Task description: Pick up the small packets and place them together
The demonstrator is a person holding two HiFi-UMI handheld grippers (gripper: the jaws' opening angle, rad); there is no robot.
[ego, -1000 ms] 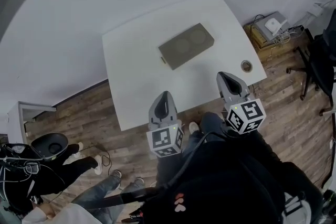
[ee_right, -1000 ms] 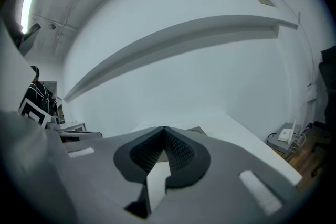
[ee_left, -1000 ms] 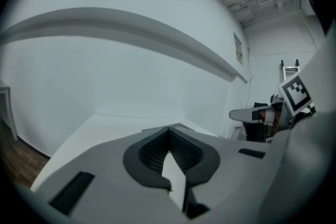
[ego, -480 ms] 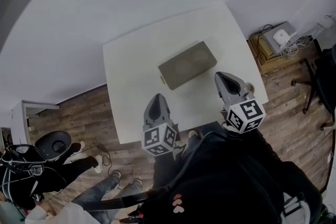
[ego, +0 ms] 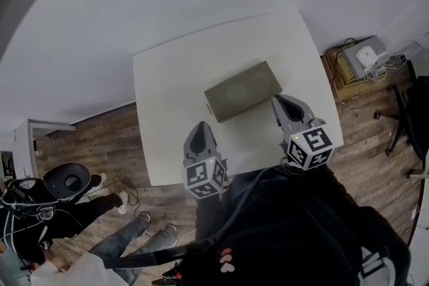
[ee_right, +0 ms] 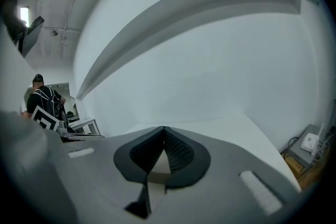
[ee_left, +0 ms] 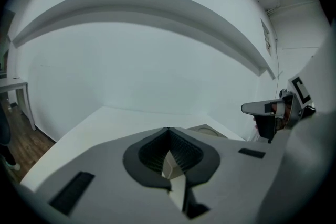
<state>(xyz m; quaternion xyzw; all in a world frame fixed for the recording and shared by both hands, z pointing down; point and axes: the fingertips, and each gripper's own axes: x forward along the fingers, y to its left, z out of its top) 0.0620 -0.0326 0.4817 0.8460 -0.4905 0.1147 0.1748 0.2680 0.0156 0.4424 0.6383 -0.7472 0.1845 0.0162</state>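
Packets don't show anywhere: the white tabletop (ego: 171, 104) carries only a flat olive box (ego: 242, 91) near its middle, and you cannot tell whether they lie in it. Your left claw (ego: 200, 127) and right claw (ego: 279, 101) hover by the near edge, both closed and empty. Open one before lowering toward the box, and approach slowly.

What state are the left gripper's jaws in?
Shut and empty: on the left gripper, the jaws meet at their tips, nothing between them.
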